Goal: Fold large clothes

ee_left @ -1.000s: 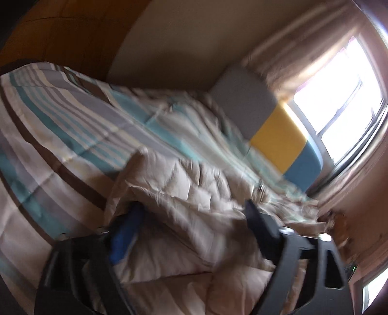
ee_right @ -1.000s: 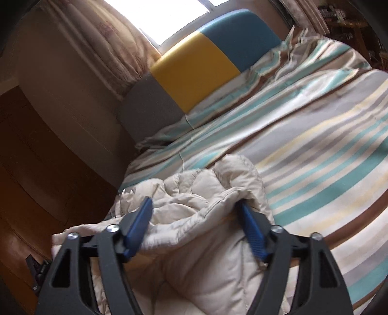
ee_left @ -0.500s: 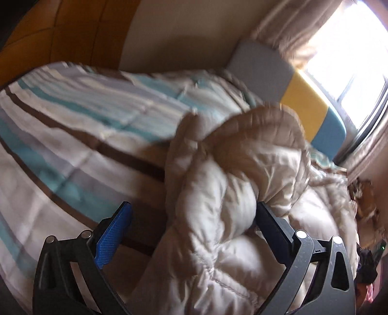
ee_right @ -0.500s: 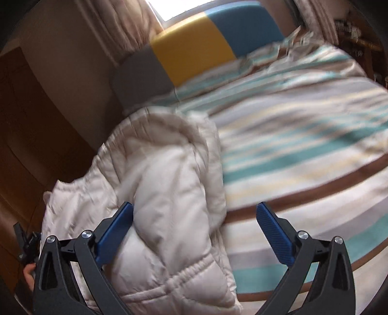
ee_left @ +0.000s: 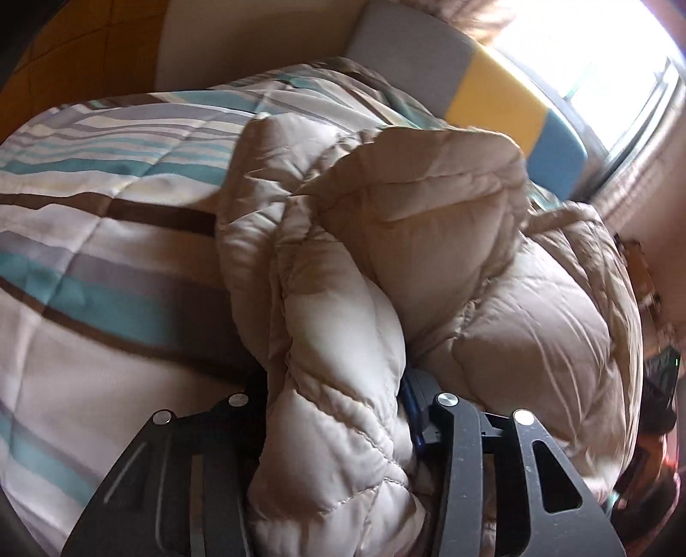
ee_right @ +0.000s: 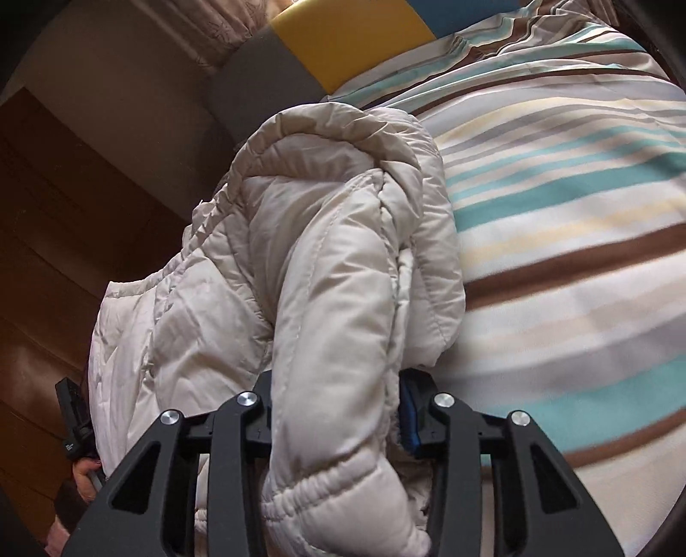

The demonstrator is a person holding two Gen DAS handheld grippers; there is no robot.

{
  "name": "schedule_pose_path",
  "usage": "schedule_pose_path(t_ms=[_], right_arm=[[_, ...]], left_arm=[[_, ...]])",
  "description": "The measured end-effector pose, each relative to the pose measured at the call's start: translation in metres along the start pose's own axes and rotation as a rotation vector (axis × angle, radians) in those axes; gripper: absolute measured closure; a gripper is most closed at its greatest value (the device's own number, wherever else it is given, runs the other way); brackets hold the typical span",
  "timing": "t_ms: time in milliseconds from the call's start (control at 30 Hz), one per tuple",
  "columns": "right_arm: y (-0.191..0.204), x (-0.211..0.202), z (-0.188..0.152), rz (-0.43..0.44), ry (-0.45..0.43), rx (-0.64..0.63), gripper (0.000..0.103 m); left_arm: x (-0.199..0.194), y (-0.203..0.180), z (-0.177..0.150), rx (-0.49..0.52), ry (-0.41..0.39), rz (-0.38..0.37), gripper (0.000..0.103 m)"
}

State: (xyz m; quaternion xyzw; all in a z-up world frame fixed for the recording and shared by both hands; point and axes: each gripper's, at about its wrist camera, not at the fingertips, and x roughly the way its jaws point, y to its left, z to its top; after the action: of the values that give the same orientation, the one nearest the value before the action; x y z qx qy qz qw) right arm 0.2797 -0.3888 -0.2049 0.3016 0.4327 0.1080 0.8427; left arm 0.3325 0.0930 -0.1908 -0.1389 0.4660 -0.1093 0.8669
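Just then both my claws, left claw (ee_left: 338, 407) and right claw (ee_right: 334, 402), had just clamped down on the puffy jacket (ee_right: 300, 265), ready to lift toward twelve o'clock over the bed (ee_right: 579, 214).

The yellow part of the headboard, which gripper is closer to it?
I can't tell. The left gripper and right gripper are both clamped on the puffy beige jacket, well short of the yellow headboard panel across the striped bedspread.
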Motion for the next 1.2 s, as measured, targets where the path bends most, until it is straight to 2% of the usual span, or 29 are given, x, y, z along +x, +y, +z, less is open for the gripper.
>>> schedule_pose_path(t_ms=[200, 400, 600, 633, 667, 733, 767, 867, 933, 1033, 1067, 1133, 1167, 1200], right_arm=[[-0.005, -0.017, -0.017, 0.012, 0.011, 0.002, 0.066], [-0.008, -0.036, -0.034, -0.016, 0.016, -0.031, 0.066], [-0.011, -0.061, -0.054, -0.037, 0.001, -0.041, 0.066], [-0.008, -0.061, -0.054, -0.041, -0.003, -0.047, 0.064], [-0.006, -0.060, -0.053, -0.051, -0.007, -0.055, 0.061], [-0.003, -0.057, -0.044, -0.111, -0.033, -0.061, 0.035], [-0.001, -0.061, -0.039, -0.119, -0.059, -0.063, 0.032], [0.002, -0.076, -0.029, -0.146, -0.120, -0.069, 0.030], [0.008, -0.075, -0.014, -0.141, -0.137, -0.079, 0.024], [0.016, -0.070, 0.001, -0.123, -0.134, -0.090, 0.023], [0.018, -0.077, -0.004, -0.124, -0.125, -0.095, 0.023], [0.026, -0.059, 0.007, -0.168, -0.078, -0.106, 0.023], [0.032, -0.049, 0.010, -0.206, -0.067, -0.119, 0.025], [0.035, -0.044, 0.008, -0.237, -0.060, -0.138, 0.036]], left_arm=[[-0.022, -0.008, -0.042, 0.018, 0.008, -0.069, 0.060], [-0.047, -0.025, -0.085, 0.081, 0.031, -0.128, 0.060], [-0.065, -0.037, -0.116, 0.120, 0.022, -0.153, 0.058], [-0.065, -0.037, -0.116, 0.125, 0.016, -0.147, 0.055], [-0.063, -0.037, -0.112, 0.135, 0.008, -0.133, 0.048], [-0.070, -0.037, -0.111, 0.167, -0.016, -0.092, 0.035], [-0.076, -0.036, -0.109, 0.174, -0.030, -0.069, 0.028], [-0.095, -0.028, -0.097, 0.142, -0.086, -0.044, 0.020], [-0.106, -0.025, -0.082, 0.100, -0.137, -0.051, 0.014], [-0.100, -0.033, -0.055, 0.074, -0.162, -0.056, 0.012], [-0.094, -0.036, -0.048, 0.071, -0.157, -0.053, 0.008], [-0.075, -0.045, -0.036, 0.071, -0.107, -0.044, 0.006], [-0.063, -0.049, -0.032, 0.069, -0.075, -0.033, 0.006], [-0.052, -0.053, -0.031, 0.073, -0.043, -0.032, 0.009]])
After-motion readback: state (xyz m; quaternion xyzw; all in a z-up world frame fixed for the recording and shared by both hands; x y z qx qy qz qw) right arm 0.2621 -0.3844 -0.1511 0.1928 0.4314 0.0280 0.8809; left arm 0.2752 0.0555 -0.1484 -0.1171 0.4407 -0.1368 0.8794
